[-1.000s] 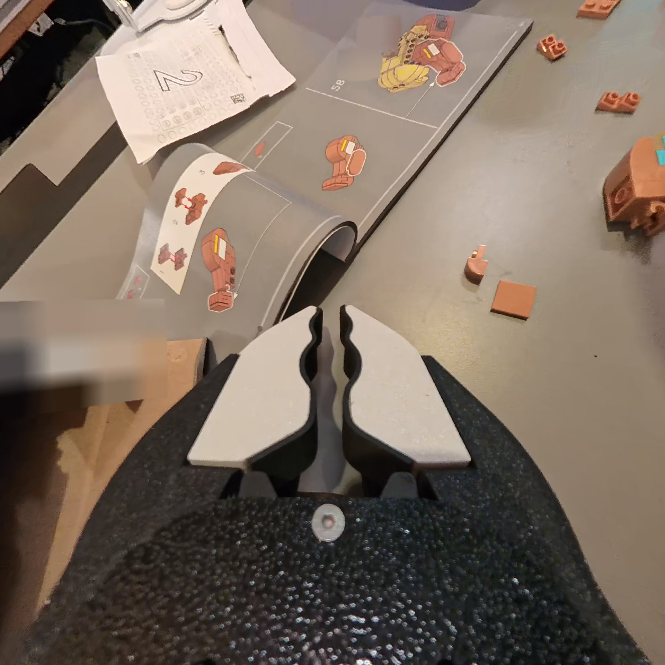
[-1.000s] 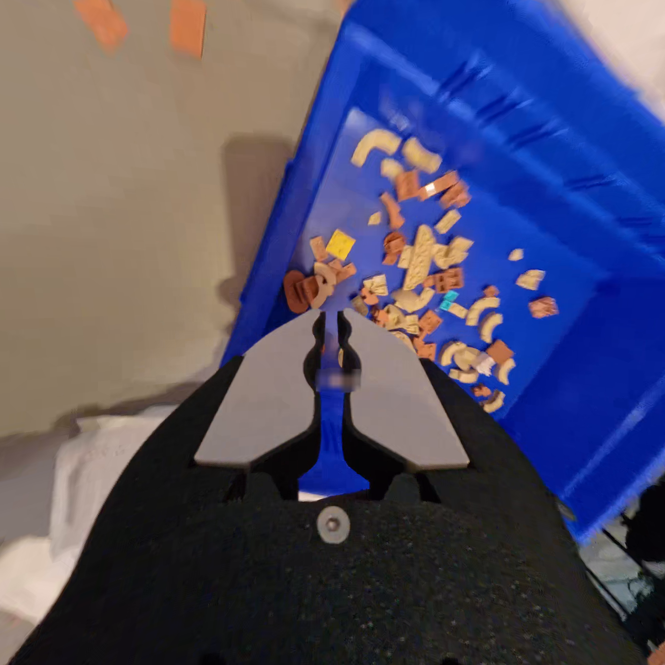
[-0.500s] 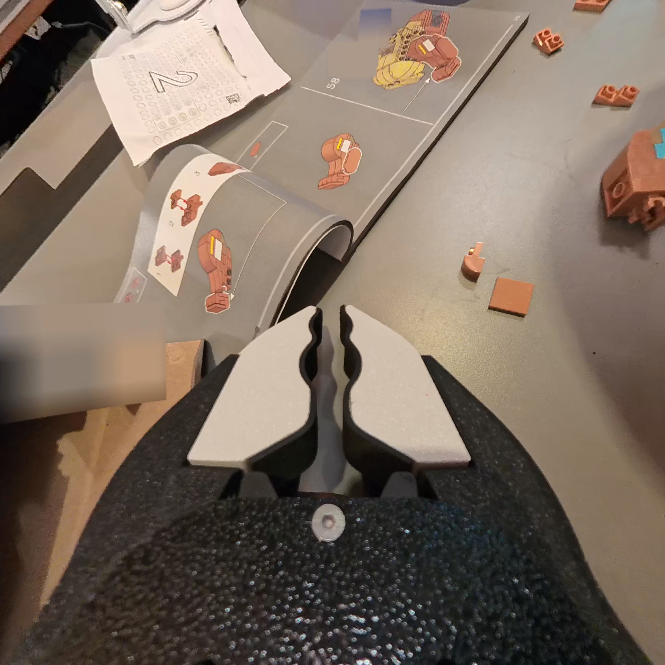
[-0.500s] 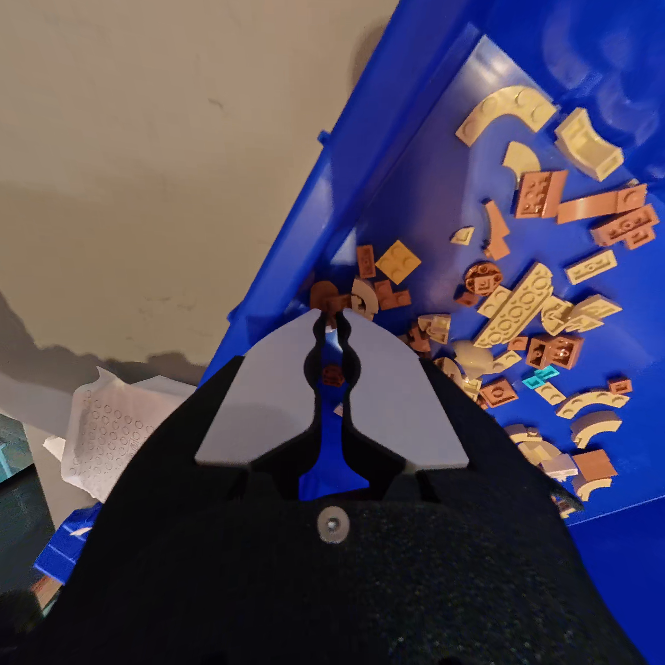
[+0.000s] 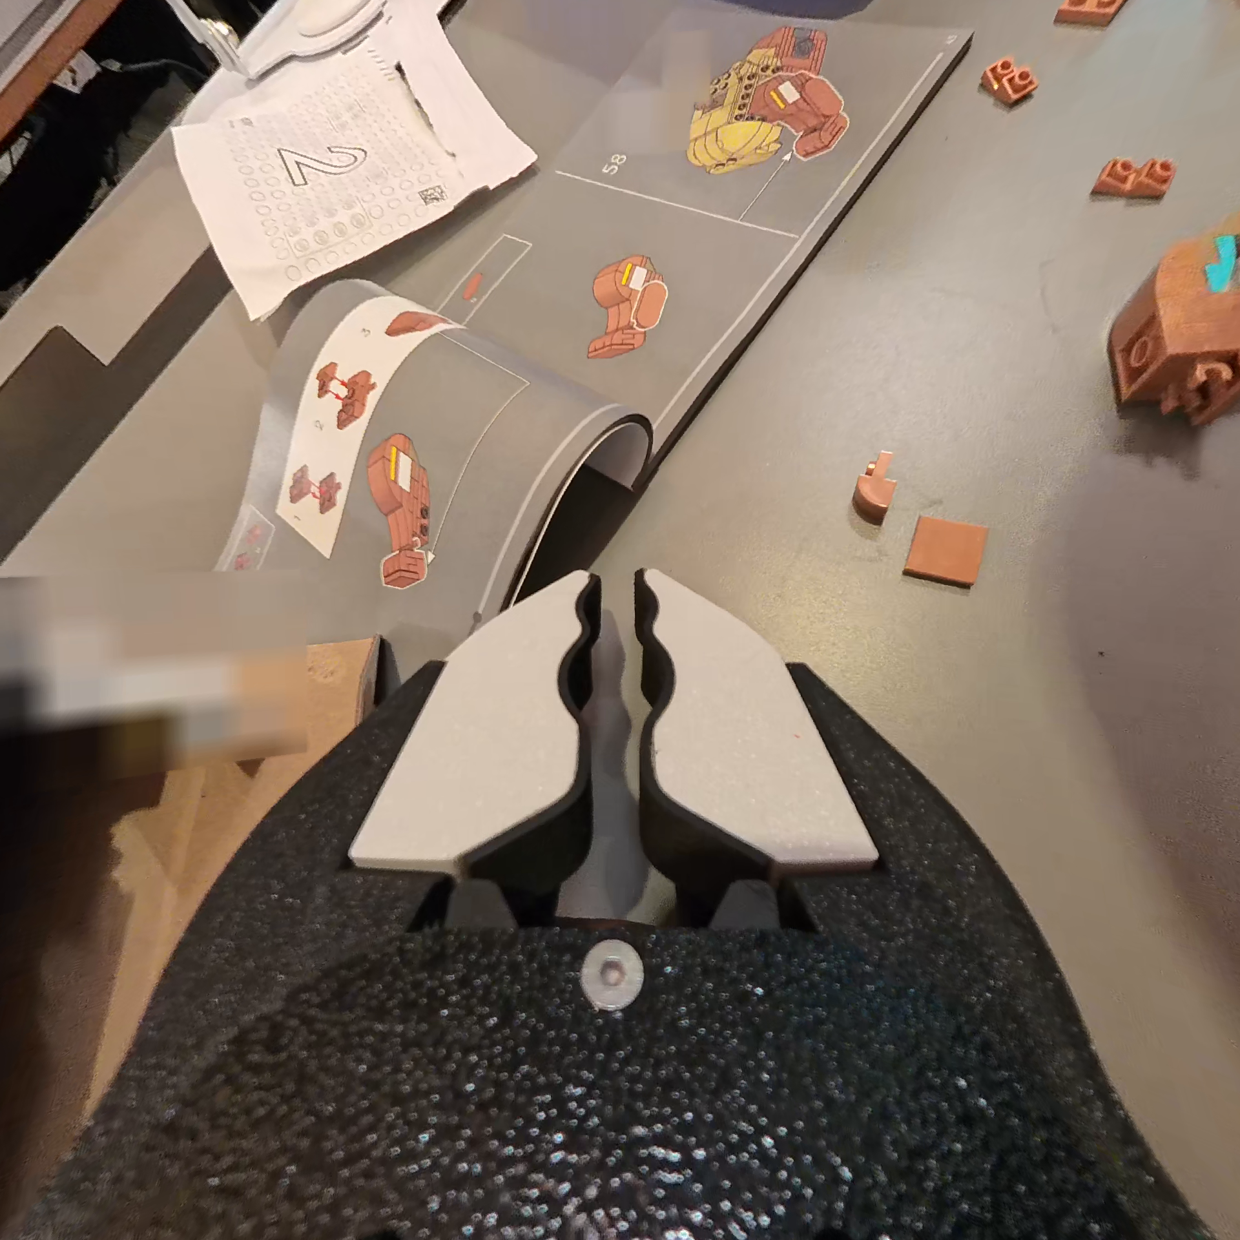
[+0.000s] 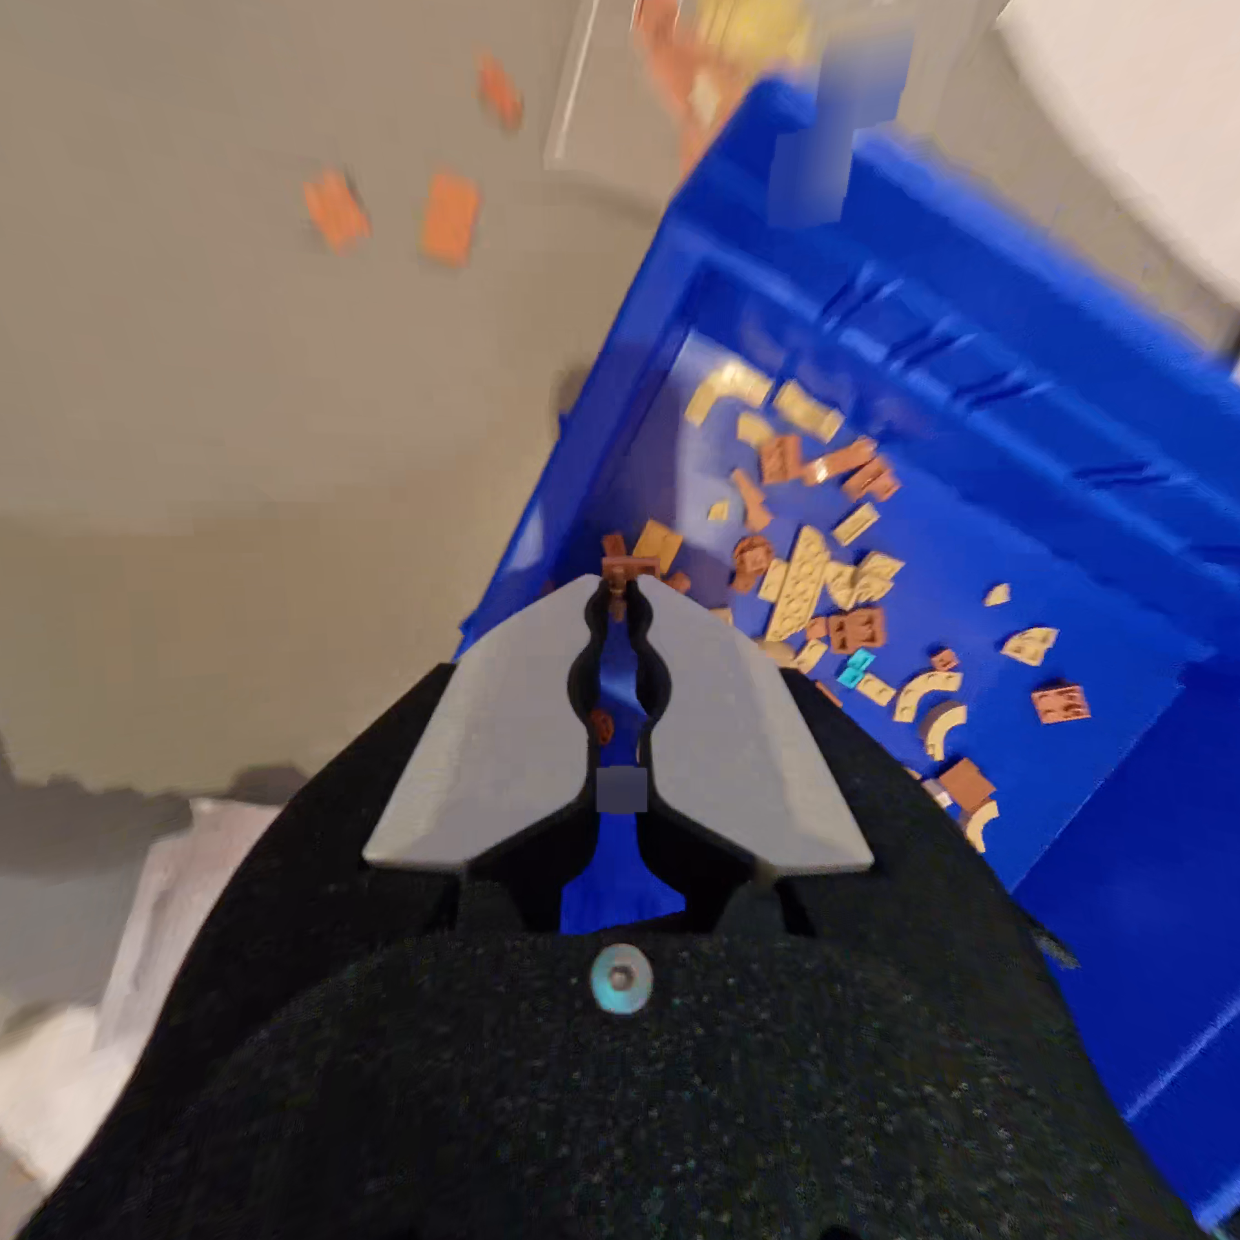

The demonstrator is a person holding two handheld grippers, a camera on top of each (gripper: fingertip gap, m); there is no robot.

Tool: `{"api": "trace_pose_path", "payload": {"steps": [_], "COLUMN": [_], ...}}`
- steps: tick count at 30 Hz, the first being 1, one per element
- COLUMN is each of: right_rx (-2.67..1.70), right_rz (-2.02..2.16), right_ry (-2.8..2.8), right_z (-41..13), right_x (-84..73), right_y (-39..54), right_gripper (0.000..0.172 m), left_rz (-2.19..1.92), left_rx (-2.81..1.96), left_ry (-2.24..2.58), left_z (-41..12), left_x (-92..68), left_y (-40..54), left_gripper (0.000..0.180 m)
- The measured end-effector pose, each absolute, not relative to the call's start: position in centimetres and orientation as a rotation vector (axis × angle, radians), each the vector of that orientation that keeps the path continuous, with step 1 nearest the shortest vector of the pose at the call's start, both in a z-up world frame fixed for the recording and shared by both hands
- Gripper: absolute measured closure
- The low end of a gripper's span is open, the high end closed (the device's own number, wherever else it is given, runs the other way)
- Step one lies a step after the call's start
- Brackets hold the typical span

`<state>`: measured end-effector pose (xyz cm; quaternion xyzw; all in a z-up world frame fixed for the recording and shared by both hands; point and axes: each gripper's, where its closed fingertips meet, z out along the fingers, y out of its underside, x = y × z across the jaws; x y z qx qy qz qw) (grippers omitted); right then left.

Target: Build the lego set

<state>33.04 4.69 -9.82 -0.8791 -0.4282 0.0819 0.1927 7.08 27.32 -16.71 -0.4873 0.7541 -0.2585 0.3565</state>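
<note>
Now the right gripper (image 6: 623, 590) pinches a small brown brick (image 6: 624, 570) over the blue bin (image 6: 1006, 322)'s near-left corner; the left gripper (image 5: 617, 584), slightly parted and bare, hovers beside the booklet (image 5: 671, 268).

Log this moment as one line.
left gripper: slightly apart, nothing held, above table | right gripper: shut on small brown brick piece, over blue bin

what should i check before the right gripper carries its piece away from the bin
1. Right gripper shut on small brown brick piece: ok.
2. Depth of hold: only the fingertips pinch it, most sticks out: not ok.
3. Piece above the blue bin, apart from the loose bricks: ok.
4. Sharpness of right view: blurred, cannot tell.
5. Left gripper holds nothing, over grey table: ok.
</note>
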Motion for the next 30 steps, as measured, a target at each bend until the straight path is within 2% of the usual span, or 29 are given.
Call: {"api": "trace_pose_path", "payload": {"steps": [4,8,11,18,30], "right_rx": [-2.148,-1.624,-1.329,-1.194,-1.318], "right_rz": [0.403,0.651,0.701,0.739,0.995], "right_ry": [-0.859,-0.473,-0.306,-0.168,0.0], "right_z": [-4.3,2.9,5.6,4.5,-1.4], "right_x": [30.0,28.1,28.1,25.7,15.4], "right_y": [5.9,5.9,4.8,5.5,10.3], "right_gripper": [0.167,0.167,0.167,0.167,0.167], "left_rz": [-0.661,-0.646,-0.638,-0.651,-0.697], "left_rx": [-1.235,-1.214,-1.194,-1.175,-1.16], "left_ry": [1.95,1.95,1.95,1.943,1.946], "left_z": [-16.6,-16.6,-16.6,-16.3,-16.0], "left_x": [7.0,6.9,6.8,6.6,6.0], "left_y": [27.1,27.0,26.9,26.7,26.2], "left_gripper": [0.172,0.172,0.172,0.172,0.171]}}
